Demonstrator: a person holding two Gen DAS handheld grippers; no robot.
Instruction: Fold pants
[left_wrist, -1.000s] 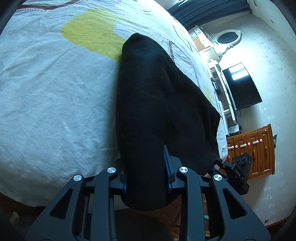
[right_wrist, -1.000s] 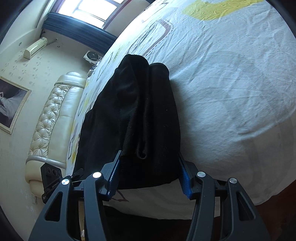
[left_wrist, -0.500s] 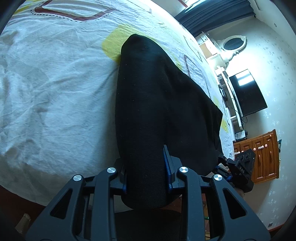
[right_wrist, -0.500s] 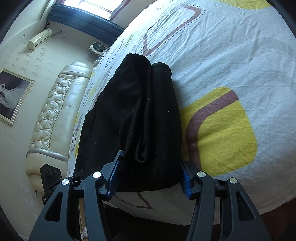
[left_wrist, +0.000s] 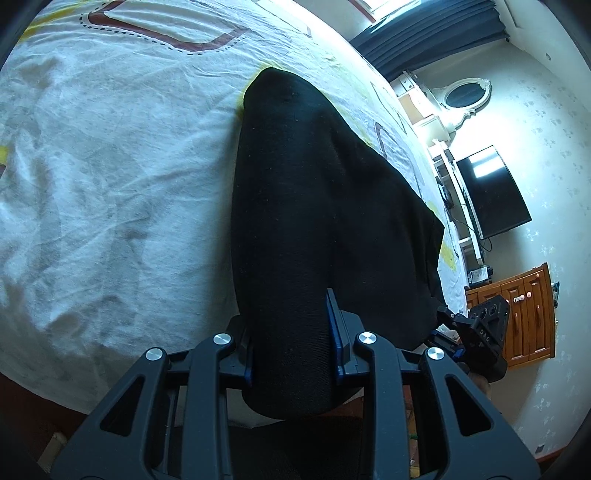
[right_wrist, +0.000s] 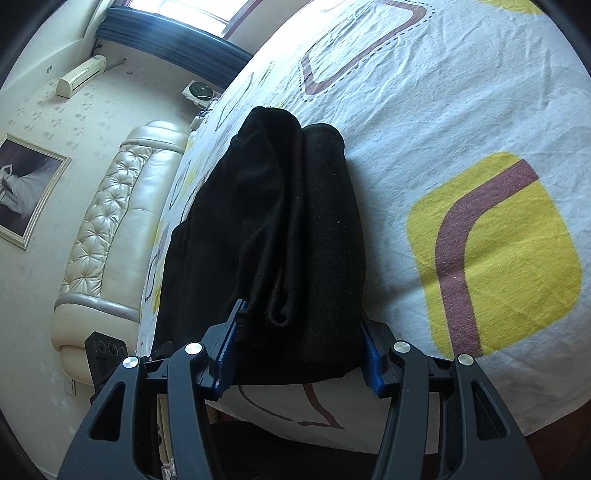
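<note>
Black pants (left_wrist: 314, 206) hang lifted between both grippers above a white bed sheet (left_wrist: 110, 166) with yellow and brown shapes. My left gripper (left_wrist: 293, 343) is shut on one end of the pants edge; the cloth bulges between its blue pads. My right gripper (right_wrist: 297, 350) is shut on the other end of the pants (right_wrist: 280, 229), which drape in folds away from it. The right gripper also shows in the left wrist view (left_wrist: 476, 339), at the far end of the cloth. The fingertips are hidden by fabric.
The bed has a padded cream headboard (right_wrist: 114, 229). A TV (left_wrist: 487, 192) and a wooden cabinet (left_wrist: 524, 314) stand by the wall past the bed. A window with dark curtains (right_wrist: 173, 33) is at the far side.
Both grippers have carried the pants forward over the bed; the sheet pattern has slid toward me under the cloth. Both grips are unchanged.
</note>
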